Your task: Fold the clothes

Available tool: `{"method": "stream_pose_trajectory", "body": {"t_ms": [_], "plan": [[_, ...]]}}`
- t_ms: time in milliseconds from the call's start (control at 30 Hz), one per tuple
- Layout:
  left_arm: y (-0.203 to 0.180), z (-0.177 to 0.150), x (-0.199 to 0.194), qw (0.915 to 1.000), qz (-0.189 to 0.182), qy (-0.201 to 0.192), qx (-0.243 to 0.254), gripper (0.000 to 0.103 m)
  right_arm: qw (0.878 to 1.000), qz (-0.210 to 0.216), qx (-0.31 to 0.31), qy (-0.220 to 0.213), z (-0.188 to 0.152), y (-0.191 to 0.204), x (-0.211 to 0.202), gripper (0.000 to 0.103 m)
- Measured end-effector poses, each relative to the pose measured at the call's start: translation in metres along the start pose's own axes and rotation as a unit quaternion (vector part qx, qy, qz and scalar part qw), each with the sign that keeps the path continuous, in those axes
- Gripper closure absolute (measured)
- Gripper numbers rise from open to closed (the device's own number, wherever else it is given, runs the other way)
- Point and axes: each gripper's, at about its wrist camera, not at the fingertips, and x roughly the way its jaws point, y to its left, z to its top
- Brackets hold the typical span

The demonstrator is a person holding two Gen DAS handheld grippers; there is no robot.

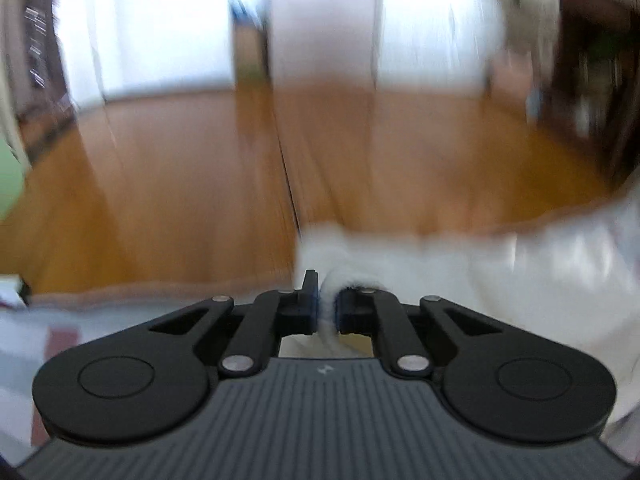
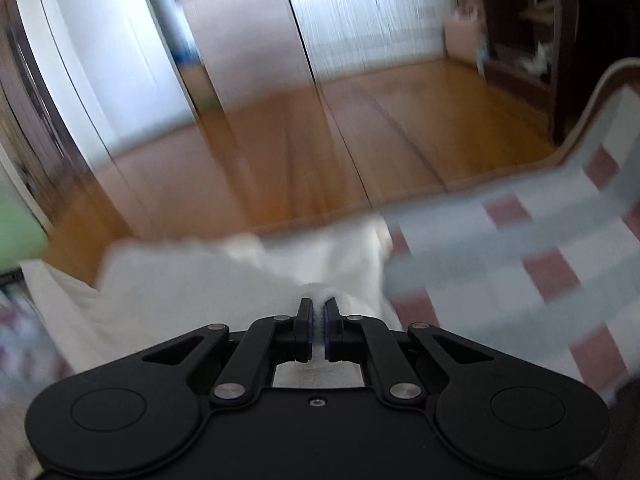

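The white fleecy cloth [image 1: 500,256] stretches sideways between both arms, the left hand-held gripper [image 1: 328,308] and the right hand-held gripper [image 2: 319,320] each pinching an edge of it.

White garment [image 2: 192,280], soft, probably fleece (blurry); bunched, lifted, edge pinched, draping from 12 to 9 o'clock.

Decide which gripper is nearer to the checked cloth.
Right. The right gripper pinches the white garment right beside the checked cloth; the left gripper pinches it elsewhere.

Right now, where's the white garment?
White garment is pinched in both grippers, left and right, hanging over the checked cloth, wood floor beyond.
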Motion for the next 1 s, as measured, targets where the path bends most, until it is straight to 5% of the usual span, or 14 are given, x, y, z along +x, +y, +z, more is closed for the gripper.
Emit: {"method": "stream_pose_trajectory", "body": {"t_ms": [67,133,267,400,633,733,867,933,1000], "plan": [[0.011,0.009,-0.029,0.9985,0.008,-0.05,-0.019,0.095,0.999,0.017,0.008,-0.043,0.004,-0.001,-0.019,0.097],[0.023,0.0,-0.041,0.9986,0.013,-0.036,-0.036,0.095,1.0,-0.02,-0.002,-0.023,-0.012,-0.004,-0.018,0.097],[0.039,-0.059,-0.005,0.9923,0.005,0.114,-0.046,0.095,0.994,-0.075,-0.009,0.079,-0.07,-0.018,0.02,0.097],[0.048,-0.102,0.039,0.9751,0.016,0.219,-0.033,0.095,0.989,-0.085,-0.007,0.118,-0.097,-0.026,0.049,0.097],[0.051,-0.075,0.006,0.9841,-0.006,0.171,-0.048,0.095,0.997,-0.008,0.046,0.066,-0.067,-0.039,0.011,0.097],[0.054,-0.08,0.014,0.9769,0.001,0.207,-0.052,0.095,0.995,-0.007,0.037,0.093,-0.072,-0.043,0.012,0.097],[0.067,-0.104,0.037,0.9493,0.008,0.291,-0.119,0.088,0.988,-0.057,0.029,0.14,-0.094,-0.039,0.037,0.097],[0.078,-0.103,0.025,0.9411,-0.019,0.281,-0.187,0.088,0.987,-0.061,0.026,0.146,-0.096,-0.036,0.04,0.097],[0.083,-0.095,0.008,0.9437,-0.023,0.259,-0.204,0.086,0.986,-0.066,0.0,0.151,-0.091,-0.03,0.038,0.097]]}}
